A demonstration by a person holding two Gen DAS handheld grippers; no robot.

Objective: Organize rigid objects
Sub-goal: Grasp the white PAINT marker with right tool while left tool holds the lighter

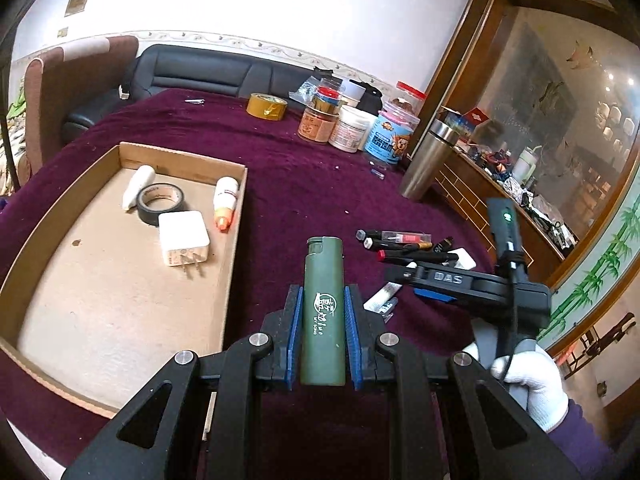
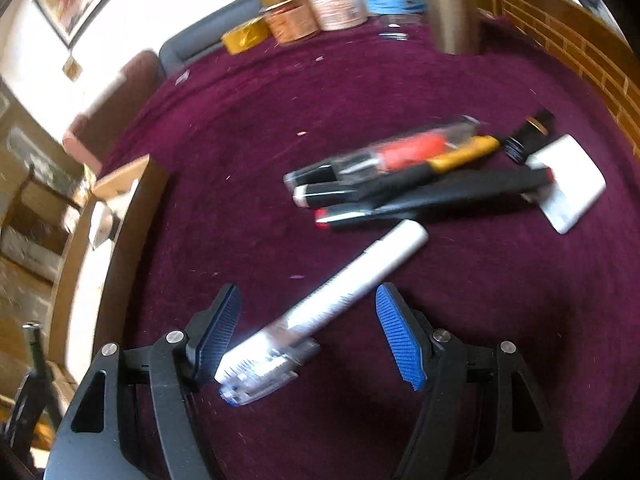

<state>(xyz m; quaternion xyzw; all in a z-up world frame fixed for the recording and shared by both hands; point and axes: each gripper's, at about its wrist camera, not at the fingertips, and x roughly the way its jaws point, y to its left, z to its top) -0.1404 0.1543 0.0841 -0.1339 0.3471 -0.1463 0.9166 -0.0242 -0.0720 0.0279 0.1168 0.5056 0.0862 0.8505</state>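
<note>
the left gripper (image 1: pixel 323 312) clamps a green lighter (image 1: pixel 323 312) just right of the box (image 1: pixel 236 216). the right gripper (image 2: pixel 308 320) gapes wide, empty, around a white marker (image 2: pixel 340 292) lying on the cloth (image 2: pixel 248 128), right of the box.

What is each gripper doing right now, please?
Left gripper: shut on the green lighter.
Right gripper: open around the white pen on the cloth.

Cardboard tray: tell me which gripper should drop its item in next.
Left. The left gripper is shut on the green lighter beside the cardboard tray; the right gripper is open around a white marker.
</note>
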